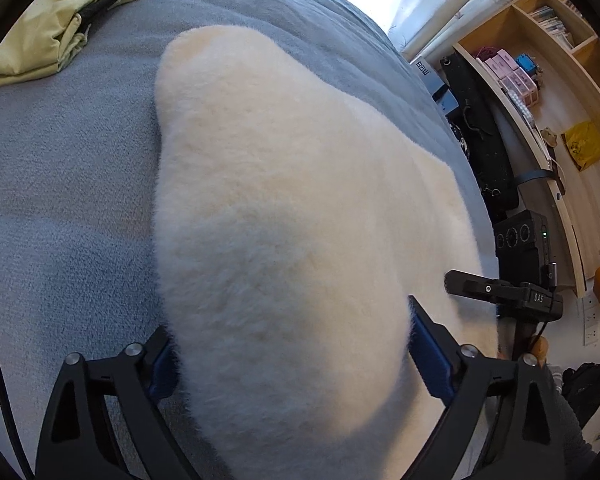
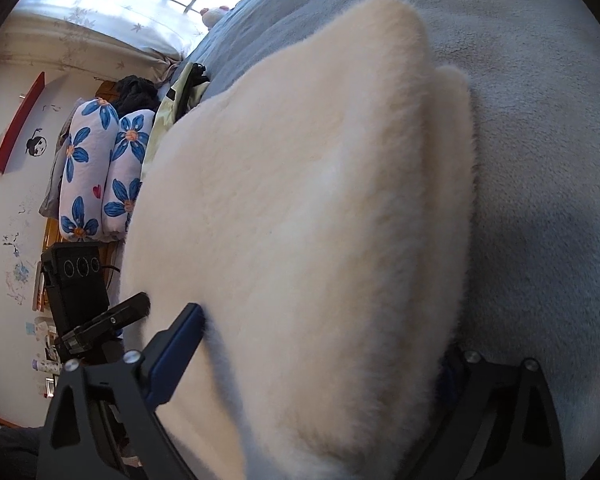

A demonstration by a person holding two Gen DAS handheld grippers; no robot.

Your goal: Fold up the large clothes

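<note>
A large cream fluffy garment (image 1: 284,208) lies folded in thick layers on a grey-blue bed blanket (image 1: 60,184). It also fills the right wrist view (image 2: 308,220). My left gripper (image 1: 292,344) has its jaws wide apart, one on each side of a thick fold of the garment. My right gripper (image 2: 320,356) straddles another thick fold the same way, with its right finger mostly hidden under the fur. The right gripper (image 1: 500,292) shows at the garment's right edge in the left wrist view, and the left gripper (image 2: 112,320) shows at its left edge in the right wrist view.
A yellow-green jacket (image 1: 48,28) lies on the bed at the far left. A wooden shelf unit (image 1: 548,92) with boxes stands past the bed's right edge. Two flowered pillows (image 2: 100,176) lie beyond the bed. The grey-blue blanket (image 2: 548,160) spreads to the right.
</note>
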